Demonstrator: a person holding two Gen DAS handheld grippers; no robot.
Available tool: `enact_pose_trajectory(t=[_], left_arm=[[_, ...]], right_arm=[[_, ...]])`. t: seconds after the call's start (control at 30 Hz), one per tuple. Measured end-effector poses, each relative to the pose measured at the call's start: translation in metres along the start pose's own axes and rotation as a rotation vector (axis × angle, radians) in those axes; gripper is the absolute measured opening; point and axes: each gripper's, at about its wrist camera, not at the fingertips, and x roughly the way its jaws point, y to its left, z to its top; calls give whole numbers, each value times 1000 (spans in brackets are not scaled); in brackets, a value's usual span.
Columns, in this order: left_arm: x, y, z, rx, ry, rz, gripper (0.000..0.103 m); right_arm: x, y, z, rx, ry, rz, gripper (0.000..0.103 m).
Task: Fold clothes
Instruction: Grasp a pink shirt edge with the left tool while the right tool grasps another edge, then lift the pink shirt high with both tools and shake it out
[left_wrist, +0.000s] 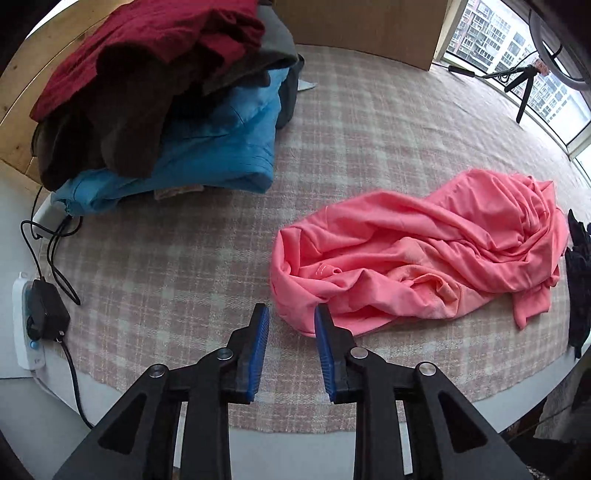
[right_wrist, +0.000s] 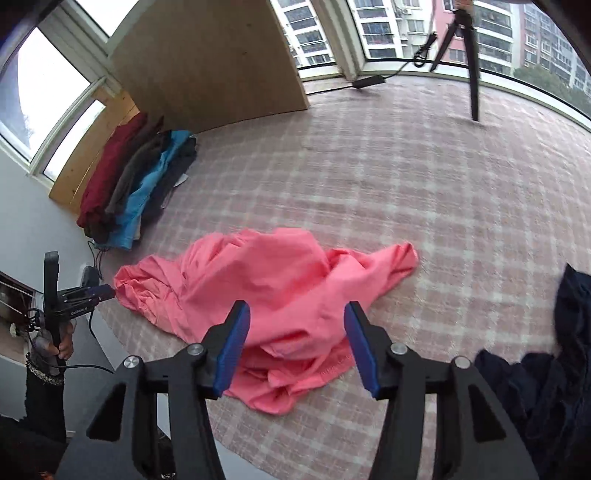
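A crumpled pink garment (left_wrist: 417, 251) lies on the plaid cloth (left_wrist: 192, 258) that covers the table. My left gripper (left_wrist: 291, 317) is open, its blue pads just short of the garment's near left edge, with nothing between them. In the right wrist view the same pink garment (right_wrist: 258, 295) spreads below my right gripper (right_wrist: 297, 314), which hovers open over its near part and holds nothing. The left gripper (right_wrist: 107, 291) shows there too, at the garment's left end, held by a person's hand (right_wrist: 62, 343).
A stack of folded clothes (left_wrist: 166, 110), red, brown and blue, sits at the back left. A dark garment (right_wrist: 554, 369) lies at the right edge. A power strip with a plugged adapter (left_wrist: 40, 314) and cables hangs off the left. A tripod (right_wrist: 469, 51) and a wooden board (right_wrist: 207, 59) stand at the back.
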Motion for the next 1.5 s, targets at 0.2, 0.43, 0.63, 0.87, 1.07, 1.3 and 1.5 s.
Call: enact_pose_trajectory(t=[0.2, 0.43, 0.63, 0.87, 1.07, 1.3, 1.5], left_arm=[[13, -3, 4, -12, -2, -24, 38], [28, -7, 9, -26, -1, -52, 38], [31, 13, 9, -113, 3, -80, 44], [44, 16, 15, -158, 60, -98, 50], [27, 17, 15, -200, 37, -134, 63], [55, 24, 35, -252, 54, -131, 69], [80, 29, 31, -292, 51, -177, 2]], right_arm=[[76, 15, 22, -30, 187, 19, 5], [34, 20, -57, -205, 422, -181, 6], [-13, 46, 5, -151, 138, -79, 54], [104, 115, 56, -342, 265, -53, 60], [130, 110, 42, -344, 322, -41, 58], [115, 88, 49, -269, 282, 15, 49], [118, 91, 46, -300, 248, 12, 6]])
